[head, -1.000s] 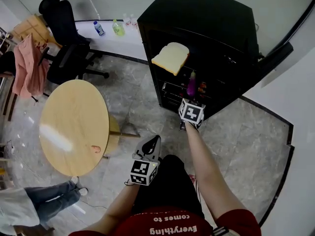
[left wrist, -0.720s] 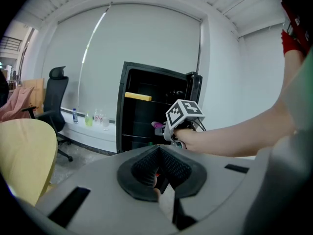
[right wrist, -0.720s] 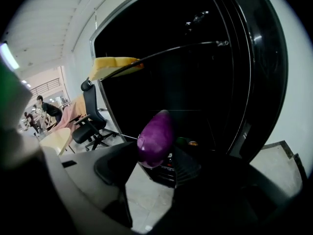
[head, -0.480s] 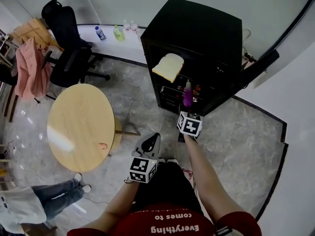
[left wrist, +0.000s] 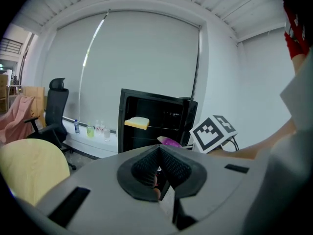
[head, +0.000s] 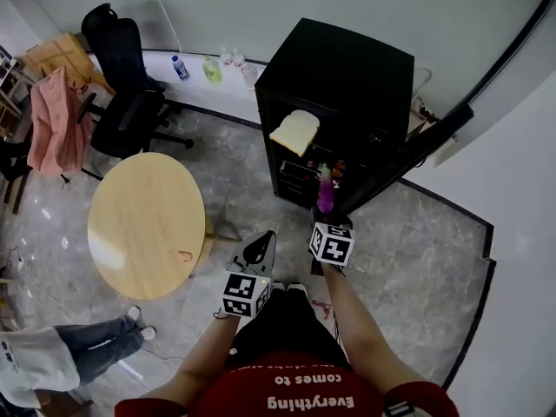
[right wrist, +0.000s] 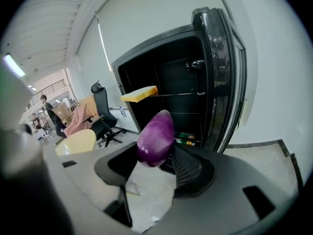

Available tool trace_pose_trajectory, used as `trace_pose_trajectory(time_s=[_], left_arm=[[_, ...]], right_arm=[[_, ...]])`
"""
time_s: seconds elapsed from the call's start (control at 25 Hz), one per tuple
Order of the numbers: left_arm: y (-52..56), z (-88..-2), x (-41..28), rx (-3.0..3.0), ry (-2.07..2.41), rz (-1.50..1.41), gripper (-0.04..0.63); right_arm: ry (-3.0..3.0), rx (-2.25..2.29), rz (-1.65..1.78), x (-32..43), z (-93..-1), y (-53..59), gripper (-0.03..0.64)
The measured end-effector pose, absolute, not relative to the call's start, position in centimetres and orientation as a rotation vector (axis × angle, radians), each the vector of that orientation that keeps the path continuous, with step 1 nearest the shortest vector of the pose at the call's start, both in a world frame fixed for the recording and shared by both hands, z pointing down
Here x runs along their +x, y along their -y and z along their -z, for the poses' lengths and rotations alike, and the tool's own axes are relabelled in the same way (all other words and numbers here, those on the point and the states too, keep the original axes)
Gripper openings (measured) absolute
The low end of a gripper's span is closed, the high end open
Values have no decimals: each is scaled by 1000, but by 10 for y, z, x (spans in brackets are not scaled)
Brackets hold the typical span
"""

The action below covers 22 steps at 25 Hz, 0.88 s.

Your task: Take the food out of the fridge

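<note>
My right gripper (head: 323, 217) (right wrist: 157, 155) is shut on a purple eggplant (right wrist: 156, 137) (head: 325, 194), held upright just in front of the open black fridge (head: 347, 85) (right wrist: 186, 82). A slice of bread (head: 295, 131) (right wrist: 139, 93) (left wrist: 137, 123) lies on the fridge's upper shelf. Small coloured items (right wrist: 187, 139) sit low inside the fridge. My left gripper (head: 257, 252) (left wrist: 159, 166) hangs lower, near the person's legs, with its jaws shut and nothing between them. The eggplant (left wrist: 169, 141) also shows in the left gripper view.
A round wooden table (head: 148, 224) stands at the left, a small item (head: 183, 254) near its edge. A black office chair (head: 122, 76) and a pink cloth (head: 54, 120) are beyond it. Bottles (head: 210, 66) line a white ledge. The fridge door (head: 434, 137) stands open at right.
My right gripper has drawn back from the fridge with the eggplant. The whole view has pulled away, so the fridge looks smaller. The left gripper stays shut and low.
</note>
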<state>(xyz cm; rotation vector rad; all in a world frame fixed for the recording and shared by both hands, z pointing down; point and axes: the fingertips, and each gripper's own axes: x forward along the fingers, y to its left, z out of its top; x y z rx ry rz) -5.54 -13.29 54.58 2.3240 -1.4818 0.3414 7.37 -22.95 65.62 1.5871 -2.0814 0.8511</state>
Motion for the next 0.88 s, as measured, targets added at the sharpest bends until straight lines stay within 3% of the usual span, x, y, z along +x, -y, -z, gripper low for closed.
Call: trace_pose_trajectory(time_s=[0.52, 0.88], left_arm=[[125, -496, -66, 2379, 1560, -236, 6], [108, -494, -99, 2295, 1658, -193, 6]], right_arm=[[2334, 1469, -752, 38, -564, 165, 225], [2478, 1251, -683, -25, -542, 147, 225]])
